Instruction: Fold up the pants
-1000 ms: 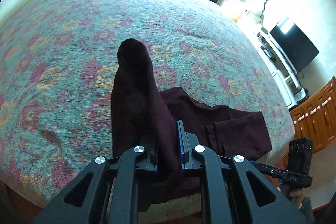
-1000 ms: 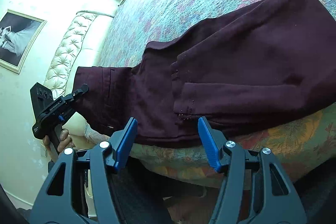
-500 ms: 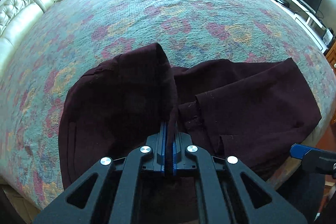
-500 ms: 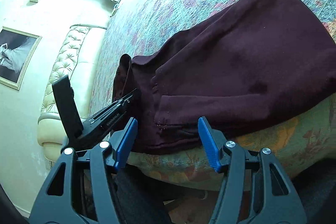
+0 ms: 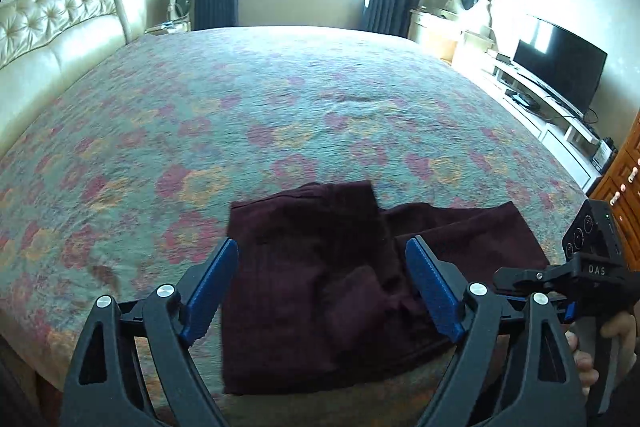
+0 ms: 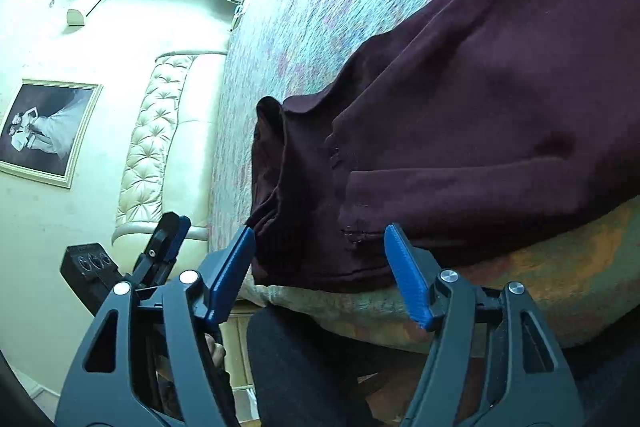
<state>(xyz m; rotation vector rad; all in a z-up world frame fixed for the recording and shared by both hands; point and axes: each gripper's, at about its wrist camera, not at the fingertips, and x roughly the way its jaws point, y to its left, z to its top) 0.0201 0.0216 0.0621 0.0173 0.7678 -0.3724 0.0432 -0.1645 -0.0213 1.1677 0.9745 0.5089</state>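
Note:
Dark maroon pants [image 5: 320, 291] lie folded near the front edge of the floral bedspread [image 5: 280, 99], one layer laid over the other. My left gripper [image 5: 322, 247] hovers just short of them. Its jaws are opening wide and the blue pads touch no cloth. In the right wrist view the pants [image 6: 480, 127] drape to the bed's edge. My right gripper [image 6: 320, 231] stands before the hem with its jaws opening and nothing pressed between the pads. The left gripper's fingers [image 6: 170, 231] show at the lower left of that view.
A cream tufted headboard [image 5: 60, 23] runs along the left of the bed. To the right stand a TV [image 5: 560, 63] on a low white unit and a wooden dresser [image 5: 624, 187]. A hand [image 5: 616, 327] holds the right tool. A dark-clad leg [image 6: 300, 367] stands at the bed's edge.
The left gripper carried the pant fabric over onto the rest of the pants, let go, opened wide and drew back. The right gripper's jaws widened a little.

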